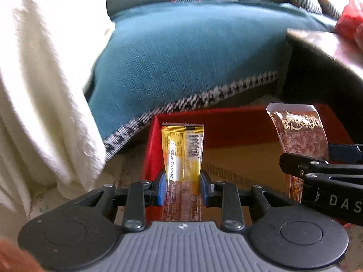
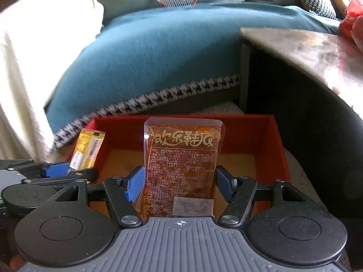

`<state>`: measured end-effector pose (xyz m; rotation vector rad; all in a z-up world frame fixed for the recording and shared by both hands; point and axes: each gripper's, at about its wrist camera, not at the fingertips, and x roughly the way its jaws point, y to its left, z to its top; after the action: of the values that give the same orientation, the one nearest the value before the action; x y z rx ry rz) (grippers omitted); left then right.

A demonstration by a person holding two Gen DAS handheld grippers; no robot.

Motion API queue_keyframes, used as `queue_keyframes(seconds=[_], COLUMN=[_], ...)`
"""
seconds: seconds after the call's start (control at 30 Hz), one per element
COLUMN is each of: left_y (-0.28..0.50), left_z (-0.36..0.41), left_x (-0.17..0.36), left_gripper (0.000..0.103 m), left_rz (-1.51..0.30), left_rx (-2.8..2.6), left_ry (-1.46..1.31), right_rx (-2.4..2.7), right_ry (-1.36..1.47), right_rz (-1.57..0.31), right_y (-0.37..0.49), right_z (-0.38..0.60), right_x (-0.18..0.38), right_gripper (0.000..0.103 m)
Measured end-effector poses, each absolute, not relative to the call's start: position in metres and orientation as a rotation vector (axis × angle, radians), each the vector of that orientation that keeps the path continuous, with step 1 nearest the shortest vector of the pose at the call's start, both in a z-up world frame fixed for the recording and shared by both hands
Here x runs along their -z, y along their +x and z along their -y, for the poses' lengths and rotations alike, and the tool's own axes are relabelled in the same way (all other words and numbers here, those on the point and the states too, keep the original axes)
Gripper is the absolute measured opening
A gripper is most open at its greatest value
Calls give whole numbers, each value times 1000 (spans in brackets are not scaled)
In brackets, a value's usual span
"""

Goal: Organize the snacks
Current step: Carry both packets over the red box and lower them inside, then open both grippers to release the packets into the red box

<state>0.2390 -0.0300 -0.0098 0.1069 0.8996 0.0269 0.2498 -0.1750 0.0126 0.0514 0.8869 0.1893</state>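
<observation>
My left gripper (image 1: 182, 187) is shut on a yellow snack sachet (image 1: 183, 151) with a barcode, held upright over the left end of a red open box (image 1: 226, 122). My right gripper (image 2: 180, 181) is shut on a clear orange-brown snack packet (image 2: 182, 161) with white Chinese lettering, held upright over the middle of the red box (image 2: 261, 131). In the left wrist view the right gripper (image 1: 317, 167) and its packet (image 1: 299, 133) show at the right. In the right wrist view the left gripper (image 2: 59, 170) and the yellow sachet (image 2: 87, 149) show at the left.
The box has a brown cardboard floor (image 2: 236, 165). Behind it is a sofa with a teal cover (image 2: 147, 56) edged in houndstooth trim. A white blanket (image 1: 45, 90) hangs at the left. A stone-topped table (image 2: 306, 52) with a red bag (image 2: 351, 25) stands at the right.
</observation>
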Motion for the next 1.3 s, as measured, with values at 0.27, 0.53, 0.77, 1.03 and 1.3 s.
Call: queue_keyframes(seconds=[0.27,0.53,0.77,1.03,1.3], left_y=[246,247,249,245,236], left_z=[30,35,37,37,34], left_x=[30,31,28,14,0], left_gripper=[24,30,36,43,45], left_rz=[-965,-981,-995,-973,-957], left_rx=[-31,-13,-9,-9,-8], left_ry=[123,143,143,138,119], right_rx=[-183,-160,-143,-134,-148], right_ry=[31,30,-8,-35,-35], right_rz=[-932,-950,-935,-905,-870], right_y=[254,254,250,242,232], right_z=[169,170,171,175,176], right_x=[8,16,14,7,-7], right_gripper=[74,80,83,84,86])
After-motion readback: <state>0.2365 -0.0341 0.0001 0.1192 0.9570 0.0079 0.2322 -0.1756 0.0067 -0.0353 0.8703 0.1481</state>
